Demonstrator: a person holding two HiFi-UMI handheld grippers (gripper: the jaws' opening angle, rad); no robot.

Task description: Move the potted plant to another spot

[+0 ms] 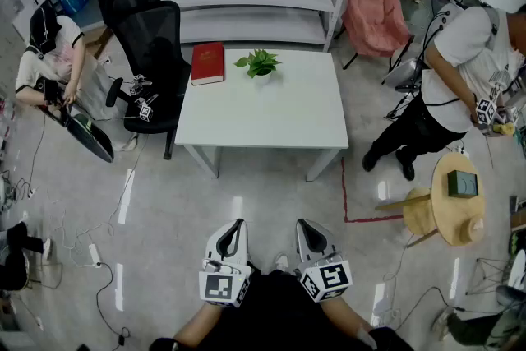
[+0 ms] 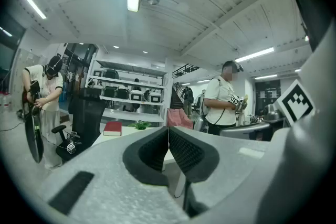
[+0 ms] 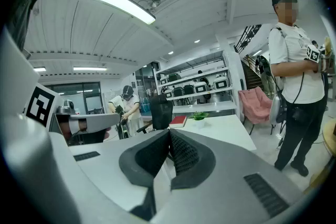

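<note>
Both left tongs [image 1: 236, 228] and right tongs [image 1: 306, 226] are closed and empty. Small green potted plant [image 1: 260, 64] sits untouched on white table [image 1: 271, 123], well apart; move not yet begun.

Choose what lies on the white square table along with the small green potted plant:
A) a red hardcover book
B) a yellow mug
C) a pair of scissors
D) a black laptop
A: in the head view a red hardcover book lies on the white square table, to the left of the small green potted plant with a gap between them.
</note>
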